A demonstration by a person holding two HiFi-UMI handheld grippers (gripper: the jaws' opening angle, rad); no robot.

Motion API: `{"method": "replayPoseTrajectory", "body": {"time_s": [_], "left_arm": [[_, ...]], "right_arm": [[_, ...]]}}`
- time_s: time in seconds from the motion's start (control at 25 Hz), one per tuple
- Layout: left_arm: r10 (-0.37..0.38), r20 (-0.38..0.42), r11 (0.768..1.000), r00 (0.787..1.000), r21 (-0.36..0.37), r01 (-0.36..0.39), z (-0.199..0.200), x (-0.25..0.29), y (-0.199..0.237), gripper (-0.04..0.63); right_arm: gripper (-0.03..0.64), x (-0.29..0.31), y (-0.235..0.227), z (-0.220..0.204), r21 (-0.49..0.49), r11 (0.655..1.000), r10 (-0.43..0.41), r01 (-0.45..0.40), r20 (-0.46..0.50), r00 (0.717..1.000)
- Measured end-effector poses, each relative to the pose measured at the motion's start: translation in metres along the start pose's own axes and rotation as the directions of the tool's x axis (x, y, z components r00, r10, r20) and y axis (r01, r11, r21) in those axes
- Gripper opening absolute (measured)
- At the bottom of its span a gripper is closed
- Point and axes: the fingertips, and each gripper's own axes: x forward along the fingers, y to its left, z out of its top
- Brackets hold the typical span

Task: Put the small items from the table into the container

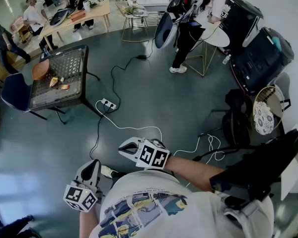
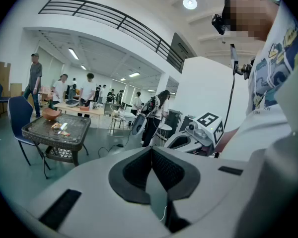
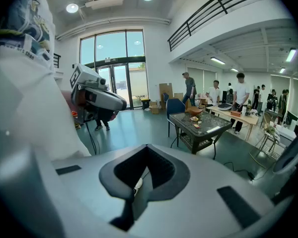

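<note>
The dark wicker table (image 1: 72, 58) stands far off at the upper left of the head view. On it lie a brown bowl (image 1: 39, 69) and a few small packets (image 1: 53, 82). Both grippers are held close to the person's body, well away from the table. My left gripper (image 1: 94, 163) and my right gripper (image 1: 123, 147) are both shut with nothing between the jaws. In the left gripper view the table (image 2: 49, 135), the bowl (image 2: 50, 114) and the packets (image 2: 60, 126) show at left. In the right gripper view the table (image 3: 208, 128) and the bowl (image 3: 194, 111) show at right of centre.
A blue chair (image 1: 15, 92) stands beside the table. A power strip (image 1: 108, 103) and white cable (image 1: 139, 128) lie on the grey floor between me and the table. Black bags (image 1: 260, 58) and several people are at the far side of the room.
</note>
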Motion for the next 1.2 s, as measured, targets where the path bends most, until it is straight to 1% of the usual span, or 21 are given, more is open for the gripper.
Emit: {"method": "replayPoseTrajectory", "body": {"time_s": [0.12,0.32,0.44,0.52,0.68,0.76,0.92,1.08,1.2], "left_arm": [[-0.001,0.003,1.000,1.000,-0.010,0.001,0.001,-0.002,-0.004,0.009],[0.000,-0.011,1.000,1.000,0.002,0.000,-0.002,0.004,-0.005,0.009],[0.008,-0.007,1.000,1.000,-0.011,-0.008,-0.002,0.012,0.009,0.009],[0.001,0.009,1.000,1.000,-0.016,-0.001,0.003,0.022,0.024,0.009],[-0.006,0.037,1.000,0.999,-0.020,0.007,0.018,0.018,0.070,0.009],[0.002,0.046,1.000,0.999,-0.029,-0.001,0.022,0.005,0.100,0.009],[0.009,0.075,0.999,0.997,-0.054,-0.005,0.033,-0.020,0.163,0.009],[-0.006,0.078,0.999,0.997,-0.039,0.009,0.056,-0.044,0.223,0.009],[0.000,0.073,1.000,0.997,-0.031,0.002,0.062,-0.060,0.265,0.011]], "right_arm": [[0.008,-0.003,0.003,0.002,-0.001,1.000,0.003,-0.003,0.001,1.000],[0.008,-0.004,-0.001,-0.005,0.008,1.000,0.018,-0.017,-0.016,1.000],[0.008,0.007,-0.012,-0.010,0.032,0.999,0.024,-0.024,-0.005,1.000],[0.009,0.020,-0.025,-0.012,0.035,0.999,0.017,-0.017,-0.010,1.000],[0.011,0.061,-0.045,0.005,0.041,0.999,0.004,-0.003,-0.018,1.000],[0.011,0.089,-0.048,0.023,0.039,0.999,0.006,-0.006,-0.014,1.000],[0.055,0.146,-0.059,0.060,0.025,1.000,0.000,0.001,-0.027,1.000],[0.069,0.205,-0.086,0.109,0.004,0.999,-0.033,0.033,-0.022,0.999],[0.075,0.247,-0.109,0.133,-0.012,0.998,-0.055,0.055,-0.027,0.998]]}}
